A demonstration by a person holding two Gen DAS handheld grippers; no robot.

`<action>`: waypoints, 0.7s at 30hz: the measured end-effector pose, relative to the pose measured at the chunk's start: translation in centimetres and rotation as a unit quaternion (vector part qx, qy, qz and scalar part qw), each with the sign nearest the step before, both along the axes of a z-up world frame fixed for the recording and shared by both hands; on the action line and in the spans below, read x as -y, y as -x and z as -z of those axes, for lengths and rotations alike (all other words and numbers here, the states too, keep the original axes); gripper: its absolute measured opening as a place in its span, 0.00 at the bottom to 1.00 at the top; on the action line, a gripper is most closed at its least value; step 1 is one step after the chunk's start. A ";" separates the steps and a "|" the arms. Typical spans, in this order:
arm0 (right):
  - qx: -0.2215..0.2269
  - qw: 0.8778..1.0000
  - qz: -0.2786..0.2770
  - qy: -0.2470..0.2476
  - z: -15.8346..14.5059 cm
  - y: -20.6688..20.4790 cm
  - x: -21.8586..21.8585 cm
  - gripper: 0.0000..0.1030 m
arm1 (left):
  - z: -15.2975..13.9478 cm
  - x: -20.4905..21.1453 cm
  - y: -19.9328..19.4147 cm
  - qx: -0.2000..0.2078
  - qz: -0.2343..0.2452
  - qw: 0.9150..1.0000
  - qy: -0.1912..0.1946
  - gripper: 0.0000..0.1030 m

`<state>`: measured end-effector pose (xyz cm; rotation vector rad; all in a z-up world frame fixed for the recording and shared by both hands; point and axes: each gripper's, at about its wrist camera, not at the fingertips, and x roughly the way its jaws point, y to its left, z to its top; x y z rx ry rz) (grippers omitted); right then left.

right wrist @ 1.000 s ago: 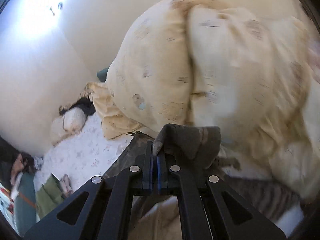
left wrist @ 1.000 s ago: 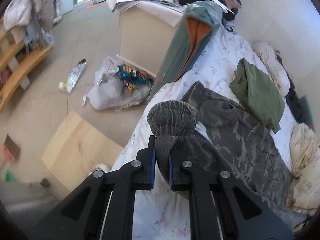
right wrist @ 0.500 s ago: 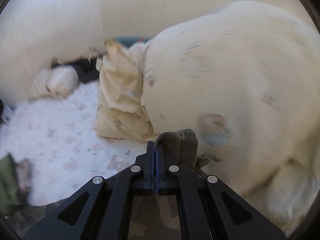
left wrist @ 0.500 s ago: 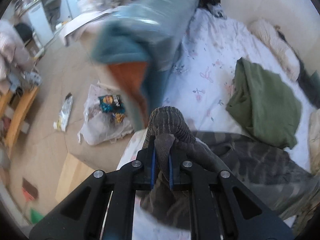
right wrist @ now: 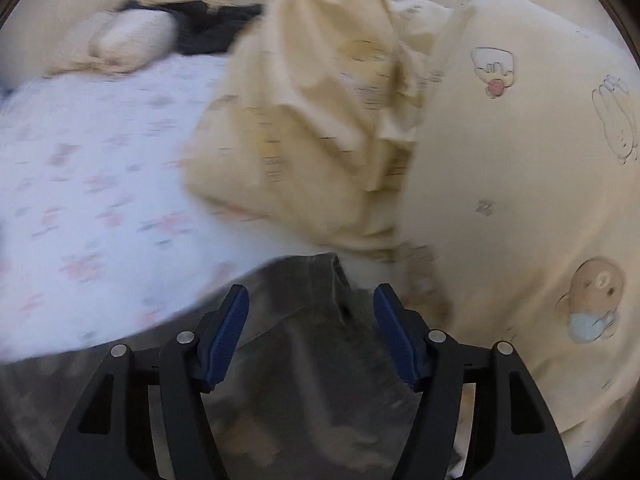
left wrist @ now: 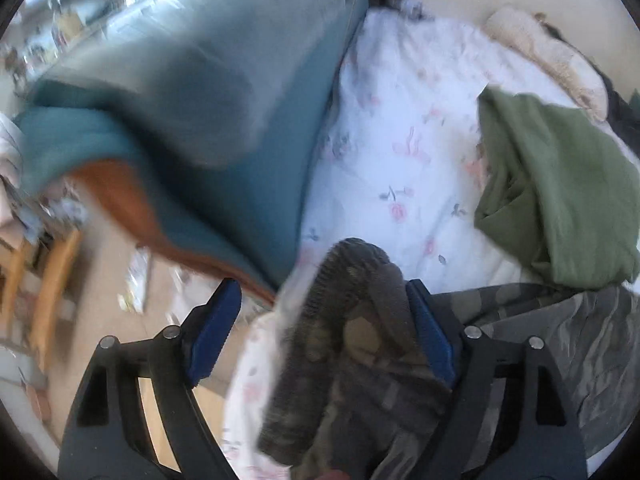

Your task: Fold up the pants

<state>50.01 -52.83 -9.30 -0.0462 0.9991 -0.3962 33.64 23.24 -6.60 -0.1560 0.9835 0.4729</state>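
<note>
The camouflage pants [left wrist: 520,344] lie on the floral bedsheet [left wrist: 404,160]. In the left wrist view their ribbed cuff end [left wrist: 352,280] rests between the spread fingers of my left gripper [left wrist: 320,312], which is open. In the right wrist view another end of the pants [right wrist: 308,344] lies flat on the sheet [right wrist: 92,184] between the spread fingers of my right gripper [right wrist: 310,320], also open. Both views are motion-blurred.
A teal and orange blanket [left wrist: 200,120] hangs at the bed's left edge above the floor. A green garment [left wrist: 560,184] lies on the bed to the right. A cream printed duvet [right wrist: 500,152] is piled right of the right gripper. Pillows [right wrist: 128,40] lie by the wall.
Both grippers were shut on the pants and carried them forward over the bed. Now both have opened and the pants ends lie released on the sheet.
</note>
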 end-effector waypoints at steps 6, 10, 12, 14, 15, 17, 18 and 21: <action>0.000 0.987 -0.152 -0.059 1.2 5.0 -8.7 0.64 | -3.8 5.7 5.3 0.159 0.119 0.976 -0.090 0.86; -0.021 0.972 -0.209 -0.110 3.8 8.2 -14.7 0.64 | 1.7 6.8 1.0 0.027 0.171 0.985 -0.024 0.78; -0.027 0.967 -0.220 -0.130 5.5 9.1 -16.9 0.64 | 5.5 6.5 -1.8 -0.042 0.162 0.986 -0.018 0.72; -0.053 0.970 -0.209 -0.116 7.6 9.6 -17.8 0.64 | 8.7 4.8 -3.8 -0.103 0.123 0.987 -0.024 0.70; -0.062 0.972 -0.200 -0.108 8.5 9.7 -17.6 0.64 | 10.1 2.5 -4.5 -0.131 0.071 0.989 0.022 0.69; -0.054 0.975 -0.183 -0.111 8.7 10.3 -16.1 0.64 | 9.4 0.9 -4.9 -0.120 0.036 0.990 0.065 0.65; -0.057 0.979 -0.166 -0.105 8.2 10.6 -14.7 0.64 | 8.9 1.1 -5.0 -0.120 0.038 0.990 0.058 0.64; -0.030 0.986 -0.131 -0.098 6.3 12.0 -9.9 0.65 | 6.1 3.0 -3.6 -0.074 0.087 0.992 0.045 0.65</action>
